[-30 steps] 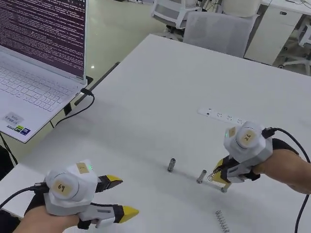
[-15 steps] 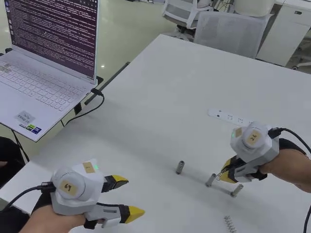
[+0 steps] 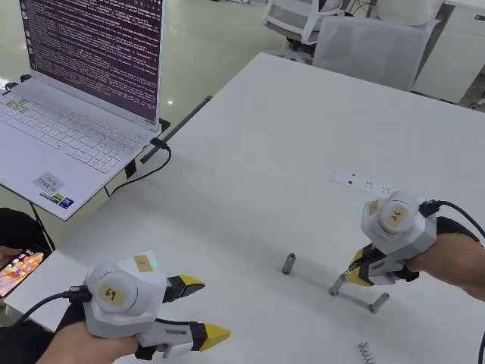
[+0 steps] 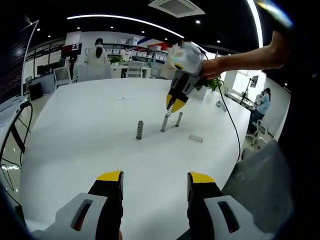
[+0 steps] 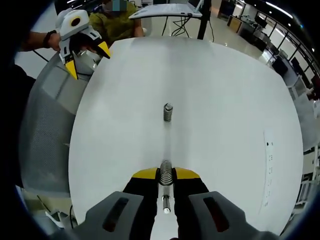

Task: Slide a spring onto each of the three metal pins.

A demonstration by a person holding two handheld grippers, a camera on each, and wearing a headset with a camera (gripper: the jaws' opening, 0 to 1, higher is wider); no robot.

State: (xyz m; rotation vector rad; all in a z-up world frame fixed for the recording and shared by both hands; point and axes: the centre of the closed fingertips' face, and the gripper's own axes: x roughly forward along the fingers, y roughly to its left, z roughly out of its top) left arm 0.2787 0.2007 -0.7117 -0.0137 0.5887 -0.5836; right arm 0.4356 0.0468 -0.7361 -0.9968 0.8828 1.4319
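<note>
Three metal pins (image 3: pixel 290 256) (image 3: pixel 337 286) (image 3: pixel 378 303), three springs (image 3: pixel 288 266) (image 3: pixel 351 271) (image 3: pixel 367 352), two hand-held grippers (image 3: pixel 211 308) (image 3: pixel 355 275), one laptop (image 3: pixel 83 98), one power strip (image 3: pixel 365 183).

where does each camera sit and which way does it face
Head view: on the headset, down at the table; left gripper, right gripper, a forearm show.
Left gripper view: on the left gripper, toward the right one; own open jaws show.
Right gripper view: on the right gripper, toward the sprung pin; jaws grip a spring.
All share that pin.
</note>
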